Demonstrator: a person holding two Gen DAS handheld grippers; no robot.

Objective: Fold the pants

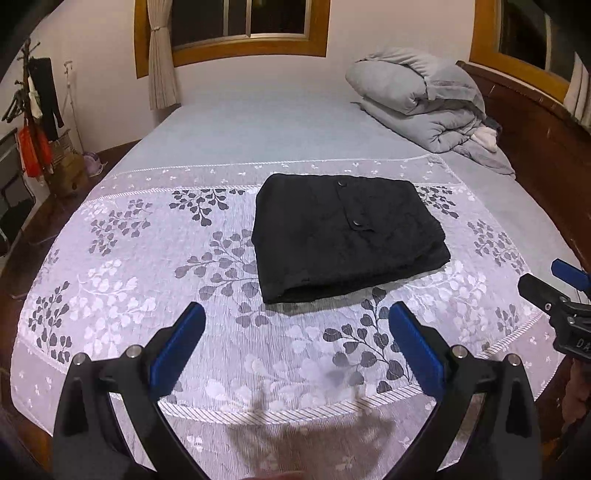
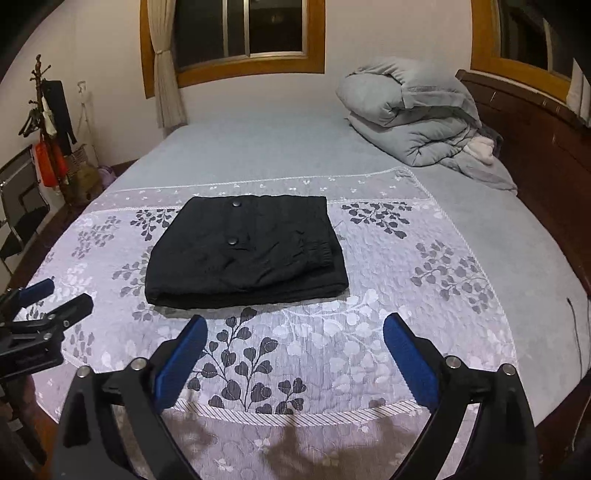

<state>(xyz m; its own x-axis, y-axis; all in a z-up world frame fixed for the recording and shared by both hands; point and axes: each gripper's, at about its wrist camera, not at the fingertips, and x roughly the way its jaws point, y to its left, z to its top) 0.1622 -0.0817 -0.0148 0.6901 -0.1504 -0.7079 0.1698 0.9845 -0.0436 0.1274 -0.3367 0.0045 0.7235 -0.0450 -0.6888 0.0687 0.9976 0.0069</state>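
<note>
On my far left I see a coat rack (image 1: 35, 107) hung with dark and orange items, standing against the wall beside a curtained window (image 1: 236, 22). My left gripper (image 1: 297, 343) hangs above the near edge of the bed, its blue-padded fingers (image 1: 181, 343) spread wide with nothing between them; only the leaf-patterned cover (image 1: 122, 280) shows through the gap. Ahead of it, toward the middle of that cover, the black pants (image 1: 343, 232) lie folded into a compact, roughly square stack, flat on the fabric, with two round snaps visible on the top layer. Neither gripper touches them.

In the right wrist view the pants (image 2: 247, 251) sit ahead and a little left of centre, an elastic cuff showing along their right side. My right gripper (image 2: 295, 354) hovers near the bed's front edge, jaws equally wide apart and holding nothing. The left gripper shows at that view's left margin, well apart from the stack. Farther right, at the head of the bed, a grey duvet (image 2: 413, 122) is bundled up against the dark wooden headboard (image 2: 535, 147).
</note>
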